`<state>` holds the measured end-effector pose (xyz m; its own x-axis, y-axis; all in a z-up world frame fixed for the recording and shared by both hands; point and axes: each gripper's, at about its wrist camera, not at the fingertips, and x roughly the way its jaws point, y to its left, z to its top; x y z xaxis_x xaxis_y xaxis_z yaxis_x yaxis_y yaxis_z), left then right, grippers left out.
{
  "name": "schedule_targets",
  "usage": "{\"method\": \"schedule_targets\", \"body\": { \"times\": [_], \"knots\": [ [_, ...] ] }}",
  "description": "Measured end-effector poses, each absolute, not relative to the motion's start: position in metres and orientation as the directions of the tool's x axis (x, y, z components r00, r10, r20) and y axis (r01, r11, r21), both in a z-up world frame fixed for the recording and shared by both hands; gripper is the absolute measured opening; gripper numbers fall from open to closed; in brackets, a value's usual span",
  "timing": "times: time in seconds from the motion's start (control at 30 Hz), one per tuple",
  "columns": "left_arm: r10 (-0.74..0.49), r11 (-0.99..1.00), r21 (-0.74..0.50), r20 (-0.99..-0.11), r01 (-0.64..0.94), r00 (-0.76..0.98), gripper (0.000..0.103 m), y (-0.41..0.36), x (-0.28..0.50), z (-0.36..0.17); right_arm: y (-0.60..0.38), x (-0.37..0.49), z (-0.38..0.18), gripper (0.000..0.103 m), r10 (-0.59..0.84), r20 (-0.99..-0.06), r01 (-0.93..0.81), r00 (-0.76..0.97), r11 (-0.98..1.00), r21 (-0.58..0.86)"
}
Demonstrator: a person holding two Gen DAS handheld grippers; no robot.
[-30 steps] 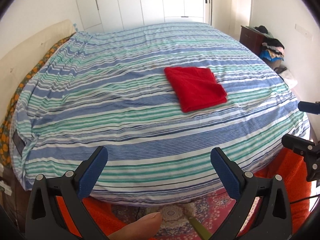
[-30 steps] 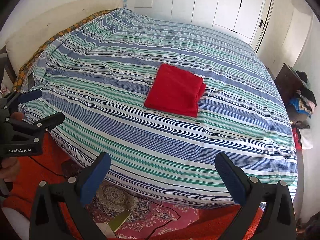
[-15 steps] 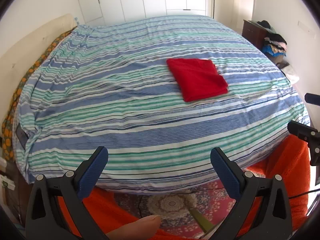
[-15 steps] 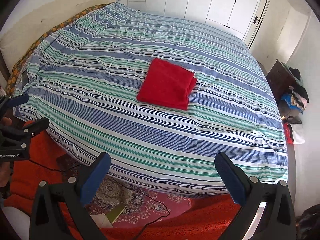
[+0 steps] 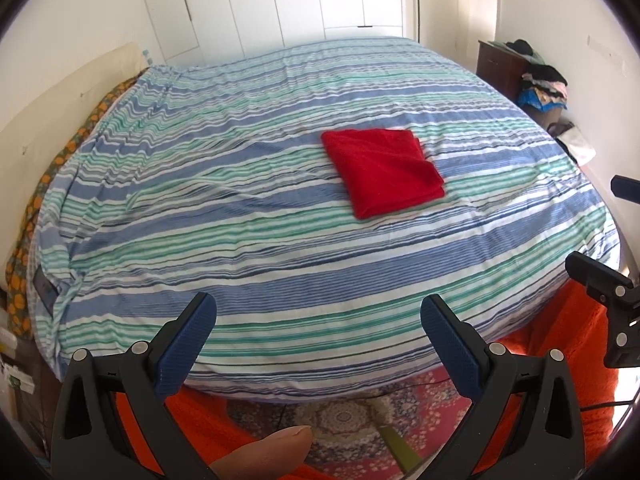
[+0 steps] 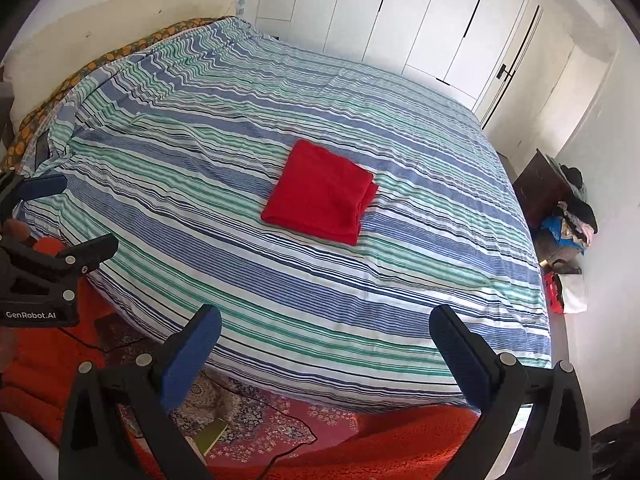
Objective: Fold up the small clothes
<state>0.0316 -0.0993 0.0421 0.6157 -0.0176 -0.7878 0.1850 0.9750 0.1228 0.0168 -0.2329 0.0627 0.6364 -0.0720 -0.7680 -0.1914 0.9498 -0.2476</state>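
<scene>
Blue-padded, the left gripper (image 5: 316,330) and the right gripper (image 6: 325,338) both gape wide at the bottom of their frames, holding nothing, short of the bed (image 5: 240,216). Right of centre in the left view lies the red cloth (image 5: 382,172), folded square. It looks soft, light and limp; pinch a stacked corner, layers together.

Folded cloth lying on the bed, both grippers held off the near edge

The cloth (image 5: 382,172) lies mid-bed (image 5: 240,240), toward the right edge. A rug (image 6: 256,420) lies below the near edge; wardrobe doors (image 6: 400,12) stand behind the far edge; a clothes pile (image 6: 572,216) sits right.
</scene>
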Motion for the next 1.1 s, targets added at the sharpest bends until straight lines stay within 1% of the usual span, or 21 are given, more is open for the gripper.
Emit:
{"method": "schedule_targets", "body": {
  "times": [0.37, 0.67, 1.1],
  "knots": [
    [-0.024, 0.974, 0.119, -0.791, 0.192, 0.611, 0.102, -0.105, 0.037, 0.043, -0.243, 0.018, 0.065, 0.103, -0.118, -0.751, -0.159, 0.649, 0.945, -0.286],
    [-0.006, 0.973, 0.143, -0.771, 0.182, 0.636, 0.102, -0.108, 0.038, 0.048, -0.245, 0.020, 0.069, 0.102, -0.139, -0.740, -0.143, 0.658, 0.942, -0.304],
    [-0.022, 0.974, 0.127, -0.769, 0.186, 0.639, 0.102, -0.108, 0.041, 0.050, -0.250, 0.023, 0.071, 0.103, -0.162, -0.730, -0.124, 0.664, 0.939, -0.322]
  ]
}}
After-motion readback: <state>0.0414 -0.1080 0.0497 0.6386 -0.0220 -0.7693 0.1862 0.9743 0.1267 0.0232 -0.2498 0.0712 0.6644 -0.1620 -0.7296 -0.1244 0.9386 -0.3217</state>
